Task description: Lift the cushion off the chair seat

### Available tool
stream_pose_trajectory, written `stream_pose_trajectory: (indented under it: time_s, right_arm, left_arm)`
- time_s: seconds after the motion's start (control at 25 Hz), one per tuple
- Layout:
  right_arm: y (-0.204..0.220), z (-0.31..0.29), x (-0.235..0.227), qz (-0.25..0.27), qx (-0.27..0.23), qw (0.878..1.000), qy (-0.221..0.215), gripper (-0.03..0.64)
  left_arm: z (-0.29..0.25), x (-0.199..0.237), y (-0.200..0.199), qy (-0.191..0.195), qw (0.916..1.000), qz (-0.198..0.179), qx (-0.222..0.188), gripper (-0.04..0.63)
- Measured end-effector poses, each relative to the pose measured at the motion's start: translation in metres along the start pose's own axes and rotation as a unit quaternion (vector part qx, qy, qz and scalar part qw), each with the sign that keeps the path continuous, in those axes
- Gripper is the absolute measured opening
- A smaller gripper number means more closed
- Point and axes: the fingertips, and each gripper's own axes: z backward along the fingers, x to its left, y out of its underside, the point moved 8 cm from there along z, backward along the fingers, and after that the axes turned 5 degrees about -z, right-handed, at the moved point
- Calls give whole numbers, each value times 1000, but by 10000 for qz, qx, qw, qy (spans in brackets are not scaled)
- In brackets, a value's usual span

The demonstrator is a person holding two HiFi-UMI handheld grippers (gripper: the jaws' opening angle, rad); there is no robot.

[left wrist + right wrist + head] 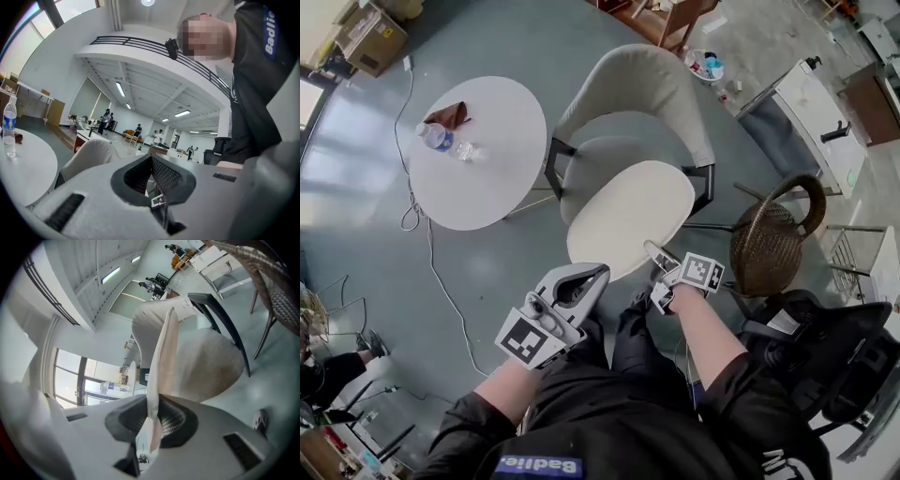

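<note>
A cream oval cushion (628, 220) hangs tilted above the grey seat (600, 155) of a beige armchair (637, 94). My right gripper (656, 258) is shut on its near edge. In the right gripper view the cushion (161, 376) runs edge-on between the pads of the right gripper (152, 404), with the seat (206, 366) behind it. My left gripper (591, 275) sits just below and left of the cushion's near rim, jaws together. In the left gripper view the left gripper (151, 159) holds nothing, and the armchair (91, 154) shows beyond it.
A round white table (502, 178) stands left of the chair with a water bottle (436, 136) and a brown item (450, 115) on it. A wicker chair (773, 244) and a black office chair (834, 356) are to the right. A cable (441, 281) trails across the floor.
</note>
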Motion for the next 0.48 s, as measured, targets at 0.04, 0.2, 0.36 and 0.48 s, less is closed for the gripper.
stream_pose_trajectory:
  time_s: [0.04, 0.2, 0.36, 0.48]
  right_arm:
    - [1, 8, 9, 40, 18, 10000, -38, 63]
    - [14, 39, 48, 113, 30, 9996, -246, 63]
    - [25, 68, 89, 281, -11, 9984, -491, 63]
    - [30, 90, 120, 517, -35, 9965, -663, 63]
  left_arm:
    - [1, -4, -6, 14, 10000, -20, -25, 12]
    - [8, -25, -30, 46, 9998, -24, -205, 12]
    - [17, -42, -48, 110, 9995, -118, -288, 12]
    - [22, -53, -61, 129, 9993, -203, -304, 12]
